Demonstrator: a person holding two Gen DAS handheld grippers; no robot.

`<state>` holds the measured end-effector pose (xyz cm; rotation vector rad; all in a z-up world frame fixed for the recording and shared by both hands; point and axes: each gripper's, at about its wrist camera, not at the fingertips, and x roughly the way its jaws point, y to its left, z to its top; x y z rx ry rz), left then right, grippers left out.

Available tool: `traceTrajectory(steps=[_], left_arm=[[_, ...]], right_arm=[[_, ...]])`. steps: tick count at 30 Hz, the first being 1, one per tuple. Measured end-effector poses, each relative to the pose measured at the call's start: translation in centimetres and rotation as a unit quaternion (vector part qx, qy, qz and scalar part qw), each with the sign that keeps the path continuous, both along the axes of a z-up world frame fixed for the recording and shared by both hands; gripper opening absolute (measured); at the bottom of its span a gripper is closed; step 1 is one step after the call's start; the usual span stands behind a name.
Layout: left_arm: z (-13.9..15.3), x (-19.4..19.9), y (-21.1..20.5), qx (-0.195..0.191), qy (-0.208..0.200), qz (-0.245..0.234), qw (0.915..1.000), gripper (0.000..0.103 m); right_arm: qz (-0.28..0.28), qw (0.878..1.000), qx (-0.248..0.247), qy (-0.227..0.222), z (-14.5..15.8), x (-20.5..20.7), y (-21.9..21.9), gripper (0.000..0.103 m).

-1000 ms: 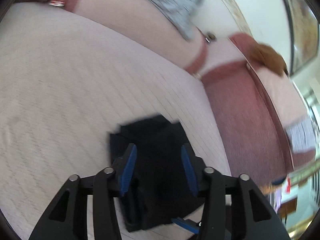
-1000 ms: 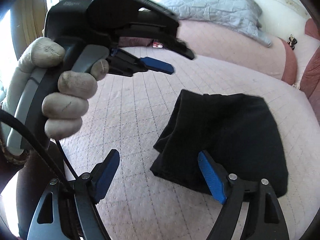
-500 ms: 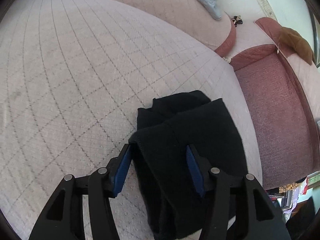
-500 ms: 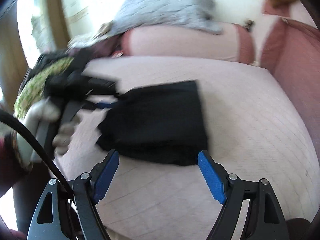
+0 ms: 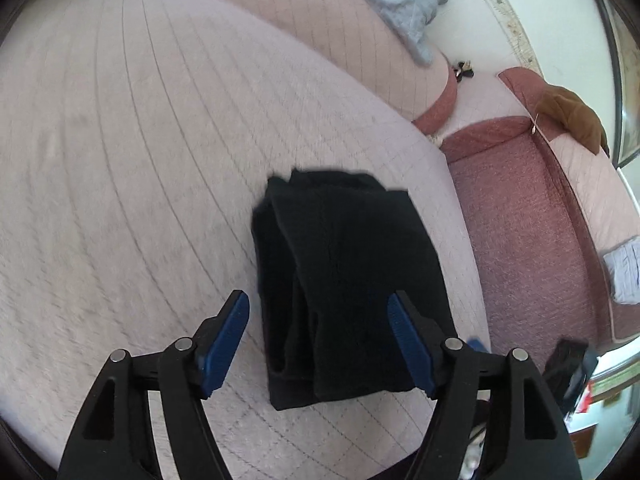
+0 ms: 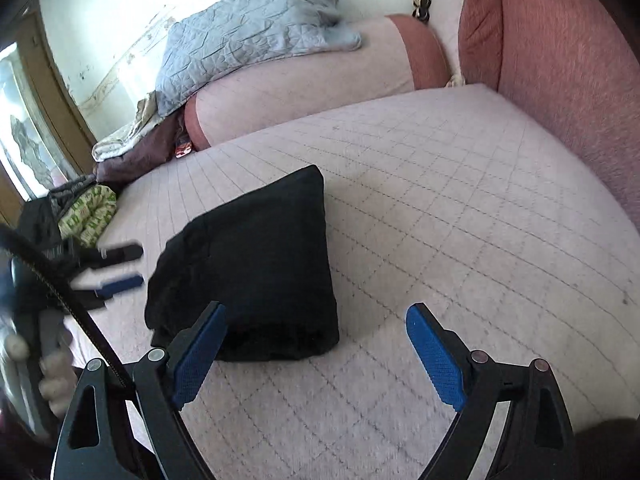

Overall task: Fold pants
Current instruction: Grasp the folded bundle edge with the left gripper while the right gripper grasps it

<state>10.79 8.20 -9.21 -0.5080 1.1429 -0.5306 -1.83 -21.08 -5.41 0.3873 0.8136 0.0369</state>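
The quilted pink bed cover point(image 6: 460, 208) filled most of both views. A grey quilt point(image 6: 248, 32) was draped over the bolster point(image 6: 304, 92) at 12 o'clock in my right wrist view, with a red cushion point(image 6: 560, 64) at 2 o'clock. The black pants point(image 5: 344, 280) lay folded into 1 compact bundle on the cover, at centre in my left view and at 9 o'clock of centre in my right view. My left gripper point(image 5: 320, 340) had just been opening; its jaws straddled the bundle's near edge, pads clear of the cloth. My right gripper point(image 6: 316, 356) had also just been opening, jaws wide, the bundle's near corner between them, untouched.
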Motion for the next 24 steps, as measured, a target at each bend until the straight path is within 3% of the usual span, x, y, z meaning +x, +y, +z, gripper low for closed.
traceTrajectory(steps=[3, 7, 9, 10, 11, 12, 13, 14, 19, 24], left_arm=[[-1.9, 1.1, -1.5, -0.006, 0.02, -0.014, 0.9997, 0.082], [-3.4, 2.6, -2.9, -0.029, 0.032, -0.006, 0.999, 0.082], [-3.4, 3.0, -3.8, -0.031, 0.041, -0.017, 0.9986, 0.069], [-3.6, 3.2, -4.2, -0.022, 0.047, -0.023, 0.9984, 0.049], [-3.7, 3.3, -4.4, -0.015, 0.049, -0.029, 0.9982, 0.042], [-3.7, 3.4, -4.4, -0.014, 0.049, -0.03, 0.9982, 0.04], [-3.6, 3.4, -4.2, -0.015, 0.049, -0.029, 0.9983, 0.037], [-3.5, 3.3, -4.0, -0.017, 0.047, -0.029, 0.9983, 0.035], [-1.7, 3.7, -4.3, -0.023, 0.019, -0.032, 0.9991, 0.034], [-0.6, 7.8, -4.9, -0.031, 0.005, -0.02, 0.9993, 0.034]], right_arm=[[0.02, 0.999, 0.041, 0.015, -0.5, 3.1, -1.5, 0.094], [0.049, 0.991, 0.103, 0.068, -3.6, 9.3, -2.8, 0.094], [0.054, 0.984, 0.137, 0.097, -5.7, 11.6, -2.9, 0.094], [0.062, 0.981, 0.153, 0.103, -6.5, 12.5, -2.9, 0.094], [0.067, 0.98, 0.159, 0.096, -6.8, 13.1, -2.8, 0.093], [0.072, 0.979, 0.164, 0.095, -6.8, 13.4, -2.7, 0.09], [0.084, 0.974, 0.185, 0.1, -6.9, 13.8, -2.5, 0.062], [0.09, 0.97, 0.199, 0.108, -7.1, 14.1, -2.4, 0.047], [0.099, 0.975, 0.179, 0.092, -5.1, 14.5, -1.4, 0.037], [0.088, 0.976, 0.19, 0.056, -2.7, 16.9, -1.9, 0.035]])
